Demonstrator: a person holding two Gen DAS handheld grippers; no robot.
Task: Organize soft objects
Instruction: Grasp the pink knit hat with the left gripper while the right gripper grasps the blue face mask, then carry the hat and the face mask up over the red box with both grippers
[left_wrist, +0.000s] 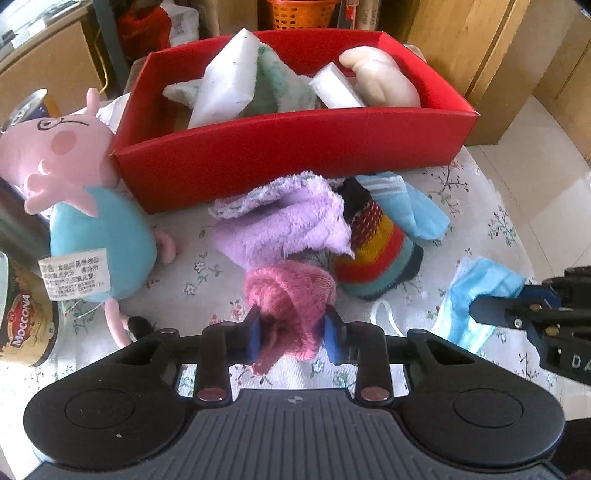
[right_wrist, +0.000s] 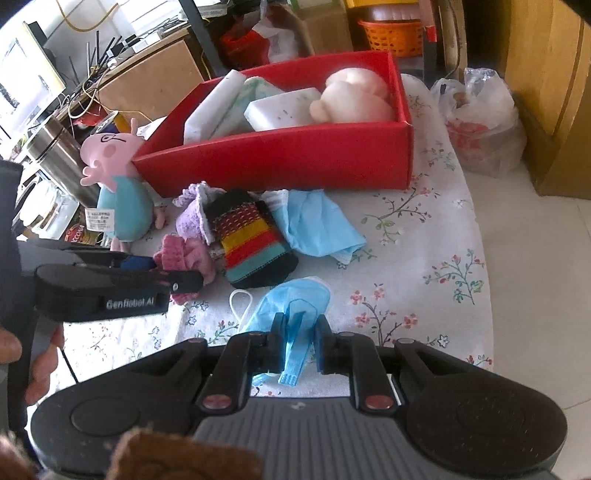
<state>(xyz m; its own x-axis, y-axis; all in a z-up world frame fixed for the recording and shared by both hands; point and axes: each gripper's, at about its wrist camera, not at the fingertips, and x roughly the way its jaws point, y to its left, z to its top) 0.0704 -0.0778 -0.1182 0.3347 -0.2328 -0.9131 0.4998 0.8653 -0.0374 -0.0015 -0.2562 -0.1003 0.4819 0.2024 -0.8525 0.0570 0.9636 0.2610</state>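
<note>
A pink knitted sock (left_wrist: 291, 306) lies at the near end of a pile on the floral tablecloth, and my left gripper (left_wrist: 293, 332) is shut on it, blue pads pressing both sides. Behind it lie a purple fluffy cloth (left_wrist: 288, 225), a striped sock (left_wrist: 373, 251) and a light blue sock (left_wrist: 413, 210). To the right, my right gripper (right_wrist: 299, 332) is shut on a fold of a blue face mask (right_wrist: 291, 302) that rests on the table. A red box (right_wrist: 280, 162) farther back holds white foam blocks, a green cloth and a cream plush. A pig plush (left_wrist: 85, 206) leans beside the box.
A coffee can (left_wrist: 26, 321) and a steel flask (right_wrist: 62, 162) stand at the left edge. The table's right edge drops to a tiled floor with a plastic bag (right_wrist: 480, 122). An orange basket (right_wrist: 391, 33) and wooden furniture stand behind. A hand (right_wrist: 40, 365) holds the left gripper.
</note>
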